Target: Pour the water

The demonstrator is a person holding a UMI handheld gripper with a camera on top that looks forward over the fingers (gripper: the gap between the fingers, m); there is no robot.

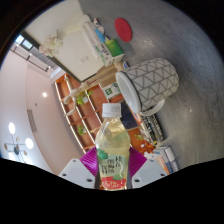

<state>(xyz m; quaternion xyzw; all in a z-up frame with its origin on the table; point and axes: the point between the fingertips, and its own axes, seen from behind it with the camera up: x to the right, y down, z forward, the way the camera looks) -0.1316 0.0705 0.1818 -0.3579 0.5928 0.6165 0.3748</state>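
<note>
My gripper [113, 166] is shut on a clear plastic bottle [112, 145] of pale yellow liquid. The bottle has a green and red label and a white cap [112, 110]. Both purple pads [90, 160] press on the label's sides. Just beyond the cap, slightly to the right, is a white mug [150, 82] with a black geometric line pattern and a handle on its left. The mug's opening is turned away and its inside is hidden. The whole room appears strongly tilted in this view.
A wooden shelf unit [80, 100] with small green items lies beyond the bottle to the left. Farther off are a white surface [85, 45] with packets and a round red object [123, 28]. Small cluttered things [152, 128] sit right of the bottle.
</note>
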